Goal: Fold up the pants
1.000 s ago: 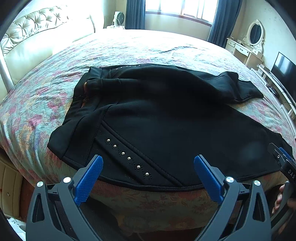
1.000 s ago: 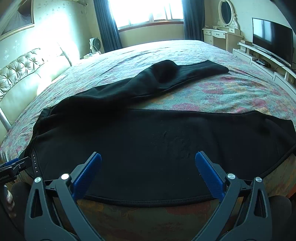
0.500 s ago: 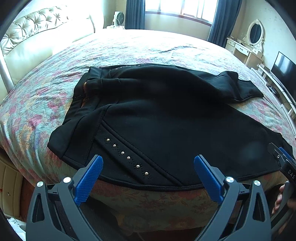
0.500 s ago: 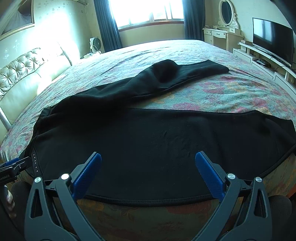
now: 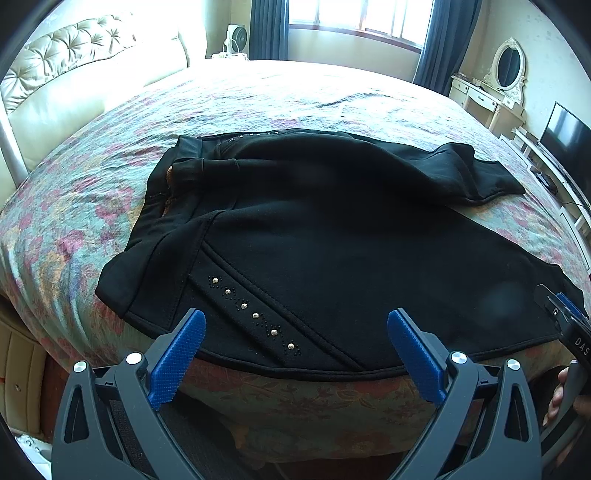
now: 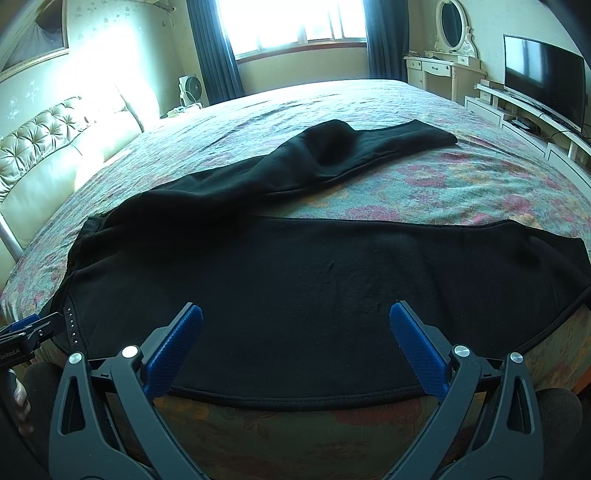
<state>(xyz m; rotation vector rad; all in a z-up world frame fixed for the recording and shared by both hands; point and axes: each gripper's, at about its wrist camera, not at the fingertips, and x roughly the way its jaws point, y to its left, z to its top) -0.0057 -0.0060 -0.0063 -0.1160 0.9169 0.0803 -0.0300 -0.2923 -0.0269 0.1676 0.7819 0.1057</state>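
Observation:
Black pants (image 5: 314,236) lie spread on the floral bedspread, waist to the left, with a studded pocket seam (image 5: 255,315) near the front edge. In the right wrist view the near leg (image 6: 314,288) lies along the bed's front edge and the far leg (image 6: 332,155) angles away. My left gripper (image 5: 295,332) is open and empty just before the waist end's front hem. My right gripper (image 6: 295,328) is open and empty before the near leg's hem. Each gripper's tip shows in the other's view, the right one (image 5: 561,310) and the left one (image 6: 26,328).
The bed (image 5: 332,96) has a tufted cream headboard (image 5: 66,62) at the left. A dresser with oval mirror (image 6: 450,62) and a TV on a low stand (image 6: 543,74) stand at the right. A window with dark curtains (image 6: 295,26) is at the back.
The left wrist view has shifted very slightly toward the pants. The right gripper and the pants have not visibly moved.

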